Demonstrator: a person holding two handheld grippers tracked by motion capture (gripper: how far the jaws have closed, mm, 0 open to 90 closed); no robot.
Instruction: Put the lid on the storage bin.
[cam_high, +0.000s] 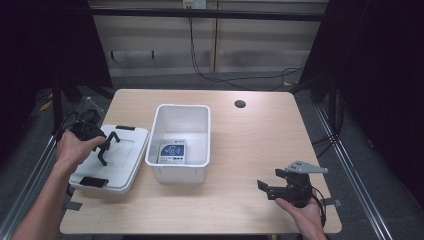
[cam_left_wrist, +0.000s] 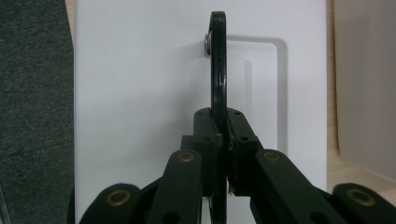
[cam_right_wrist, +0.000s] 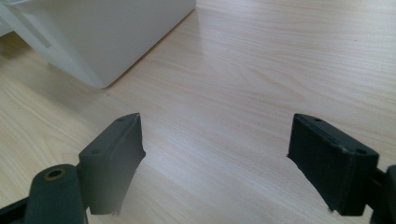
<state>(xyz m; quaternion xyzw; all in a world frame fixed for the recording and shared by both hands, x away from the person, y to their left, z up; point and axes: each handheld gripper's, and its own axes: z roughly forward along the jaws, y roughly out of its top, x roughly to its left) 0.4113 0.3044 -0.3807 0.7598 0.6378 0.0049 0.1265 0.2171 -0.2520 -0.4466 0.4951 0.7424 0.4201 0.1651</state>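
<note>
The flat white plastic lid (cam_high: 116, 159) with black latches at its near and far ends lies on the left part of the light wooden desk (cam_high: 250, 145), its left edge reaching past the desk's edge. A thin black curved handle (cam_left_wrist: 217, 70) stands up on edge from the lid's recessed middle panel, fixed there by a small metal rivet. The left claw (cam_high: 107, 148), held in the person's left hand (cam_high: 75, 147), is above the lid's centre with its jaws together, clamped on this handle; in the left gripper view the two black pads (cam_left_wrist: 205, 140) press either side of the handle's lower part, and the handle runs straight up from between them.

Just beside the lid, to its right, stands an open white rectangular plastic bin (cam_high: 180, 142), its long side running away from the person. A small white card or packet with blue print (cam_high: 172, 152) lies on the bin's floor toward the near end.

The right claw (cam_high: 272, 185) is well apart from the bin, low over the near right part of the desk in the person's right hand (cam_high: 305, 212), a grey three-cornered plate (cam_high: 306, 167) on top of it. Its jaws are wide apart with nothing between them; in the right gripper view bare wood grain shows between the pads and a corner of the white bin (cam_right_wrist: 107, 37) sits at upper left.

A round dark hole (cam_high: 240, 104) marks the desk's far side.
</note>
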